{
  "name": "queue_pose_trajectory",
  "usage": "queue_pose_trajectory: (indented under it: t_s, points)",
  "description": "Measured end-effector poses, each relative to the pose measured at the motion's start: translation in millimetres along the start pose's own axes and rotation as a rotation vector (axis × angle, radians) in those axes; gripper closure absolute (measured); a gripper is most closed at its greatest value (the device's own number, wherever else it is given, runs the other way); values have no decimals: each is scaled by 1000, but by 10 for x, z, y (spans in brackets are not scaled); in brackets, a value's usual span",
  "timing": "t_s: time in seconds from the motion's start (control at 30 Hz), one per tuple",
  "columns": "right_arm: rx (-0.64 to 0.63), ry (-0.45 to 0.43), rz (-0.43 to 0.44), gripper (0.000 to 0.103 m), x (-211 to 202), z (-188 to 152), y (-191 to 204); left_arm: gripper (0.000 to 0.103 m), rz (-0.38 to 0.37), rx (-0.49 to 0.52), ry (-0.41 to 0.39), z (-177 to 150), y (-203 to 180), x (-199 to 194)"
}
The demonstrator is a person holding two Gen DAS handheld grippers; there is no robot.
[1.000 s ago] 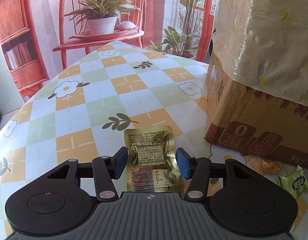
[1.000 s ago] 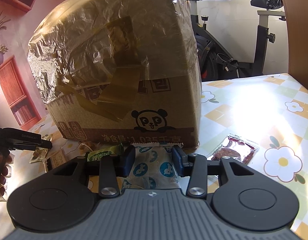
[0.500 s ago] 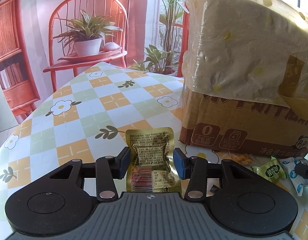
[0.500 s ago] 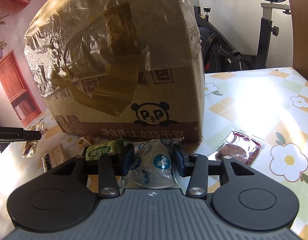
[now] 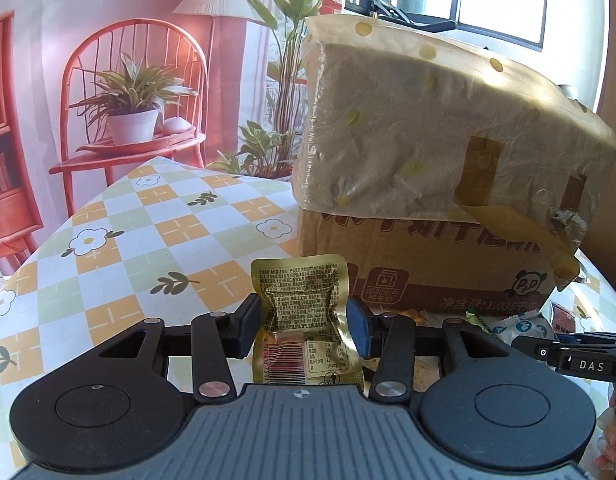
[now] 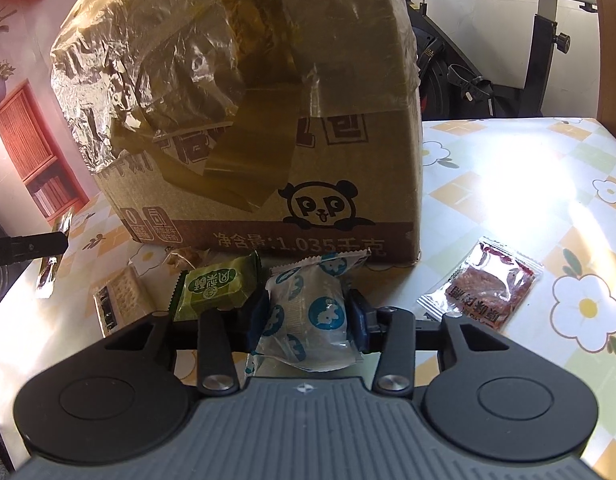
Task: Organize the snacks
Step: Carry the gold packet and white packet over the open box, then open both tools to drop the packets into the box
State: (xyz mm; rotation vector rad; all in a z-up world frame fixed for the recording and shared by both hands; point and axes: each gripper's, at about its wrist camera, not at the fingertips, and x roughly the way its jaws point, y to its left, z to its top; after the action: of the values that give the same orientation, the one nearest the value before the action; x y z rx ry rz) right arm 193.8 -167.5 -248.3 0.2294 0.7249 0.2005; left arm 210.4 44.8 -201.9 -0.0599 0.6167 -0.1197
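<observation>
- The left gripper is clenched on a flat gold foil snack pouch with a barcode; its blue pads pinch the pouch at the waist, where the foil crumples inward, and the pouch stands upright off the checked flower-print tablecloth, probably so it can be carried clear of the other packets
- The right gripper grasps a puffy white wrapper printed with blue round animal badges; its jaws have just been closing further on it, and the pads dent the wrapper's sides, a grip across the narrow width that suits a soft air-filled bag
- The large brown cardboard box with a panda logo, wrapped on top in crinkled plastic film and yellowish tape, stands just behind both held snacks; I judge it the likely destination, though no opening shows in either view
- Loose snacks lie in a cluster at the foot of the box: a green wrapped cake packet just left of the right gripper, a clear packet of pale crackers further left, and a clear red-edged packet holding a dark meat slice apart on the right
- With each gripper loaded and several packets left on the cloth, sorting looks partway done; the foil pouch may slip if its thin waist twists
</observation>
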Motion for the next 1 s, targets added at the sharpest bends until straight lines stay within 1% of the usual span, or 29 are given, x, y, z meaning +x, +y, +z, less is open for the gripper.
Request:
queue_pose_trajectory:
  t_s: [0.13,0.33,0.43,0.5,0.67,0.8,0.93,1.0]
  points:
    - [7,2,-16,62,-134,-67,38,54,-28,1,-17,5,-41,-28]
    - [46,-23,-28,62,-375,-210,65,54,-72,25,-30,18,-163,-47]
    - [56,-41,-30,62,-466,-217,67,54,-94,32,-48,42,-218,-106]
    - [58,-60,-29,62,-534,-194,77,54,-97,38,-68,84,-223,-147]
    - [46,-135,-15,62,-787,-50,88,54,-96,40,-124,278,-179,-270]
    - [35,-199,-1,62,-969,145,117,54,-92,36,-190,476,-179,-394]
    - [37,-243,3,62,-1090,307,126,54,-105,38,-243,619,-207,-494]
    - [34,-281,4,62,-1174,388,144,54,-115,33,-271,674,-234,-554]
